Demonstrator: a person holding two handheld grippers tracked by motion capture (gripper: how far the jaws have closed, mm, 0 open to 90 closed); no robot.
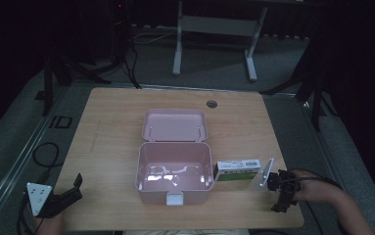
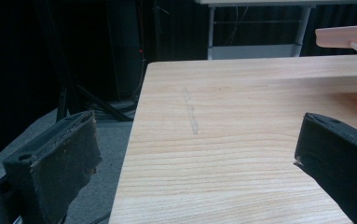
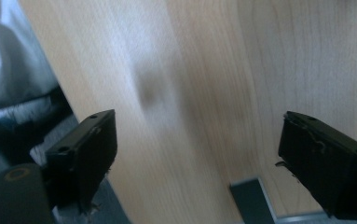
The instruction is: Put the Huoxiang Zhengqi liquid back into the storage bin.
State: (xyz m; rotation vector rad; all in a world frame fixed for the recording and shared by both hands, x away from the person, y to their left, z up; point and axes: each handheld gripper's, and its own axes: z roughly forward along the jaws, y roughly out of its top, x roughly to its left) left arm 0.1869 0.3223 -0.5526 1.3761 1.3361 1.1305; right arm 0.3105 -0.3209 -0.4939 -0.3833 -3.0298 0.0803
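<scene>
A pink box stands open at the middle of the table, its lid laid back behind it. A green and white carton lies just right of the box. My right gripper hovers right of the carton near the front edge, held by a hand; in the right gripper view it is open over bare, blurred wood. At the front left corner, my left gripper is open and empty. In the left gripper view it points across the tabletop, with the pink lid's edge at the top right.
The wooden table has a round grey grommet near its back edge. Black stands and cables sit on the floor at the left, and a white desk frame stands behind. A flat grey piece shows low in the right gripper view.
</scene>
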